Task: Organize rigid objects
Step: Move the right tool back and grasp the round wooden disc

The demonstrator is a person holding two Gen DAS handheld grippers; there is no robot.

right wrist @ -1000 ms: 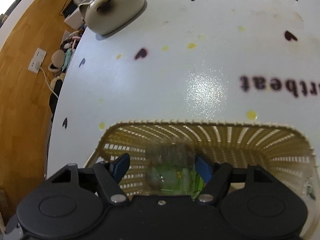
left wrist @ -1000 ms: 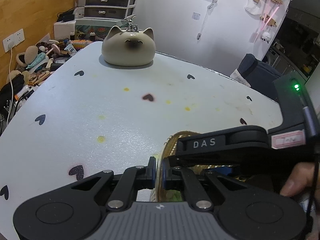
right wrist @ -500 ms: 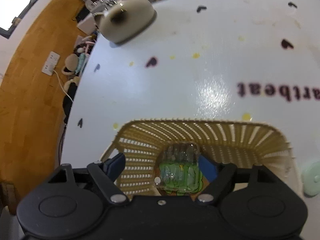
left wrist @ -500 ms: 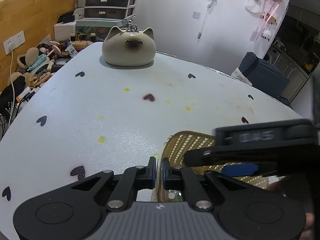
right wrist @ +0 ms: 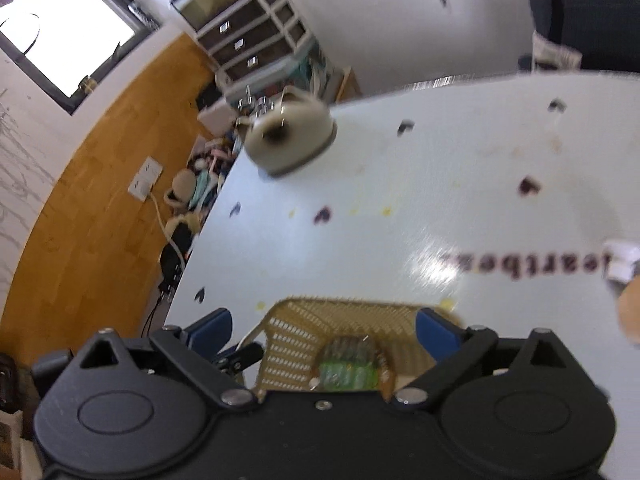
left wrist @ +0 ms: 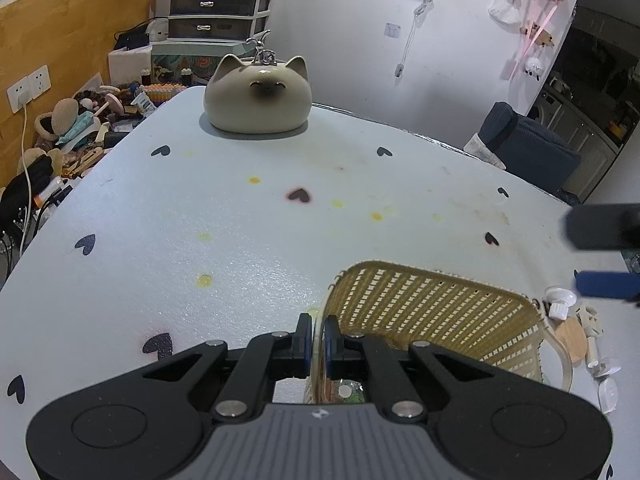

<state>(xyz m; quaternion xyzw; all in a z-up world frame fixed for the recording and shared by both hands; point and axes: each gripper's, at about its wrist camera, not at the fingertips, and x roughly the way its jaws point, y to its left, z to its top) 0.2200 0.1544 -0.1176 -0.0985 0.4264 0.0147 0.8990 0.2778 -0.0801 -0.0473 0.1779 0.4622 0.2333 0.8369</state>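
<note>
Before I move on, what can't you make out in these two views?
- Green item in the basket: motion-blurred in right wrist view, hidden by the left gripper in the left.
- Small white parts beside the basket: too small to identify.
- Right gripper: mostly cut off in left view.

both wrist views face the basket (left wrist: 432,304) closely, sharing the cat jar (right wrist: 290,140).

The right gripper (right wrist: 322,330) was wide open above the yellow plastic basket (right wrist: 304,336), its blue fingertips (right wrist: 434,328) on both sides of it. A clear item with green print (right wrist: 348,368) lay inside the basket. A cat-shaped ceramic pot (right wrist: 290,138) stood far back on the white table (right wrist: 400,216). The view was blurred.
</note>
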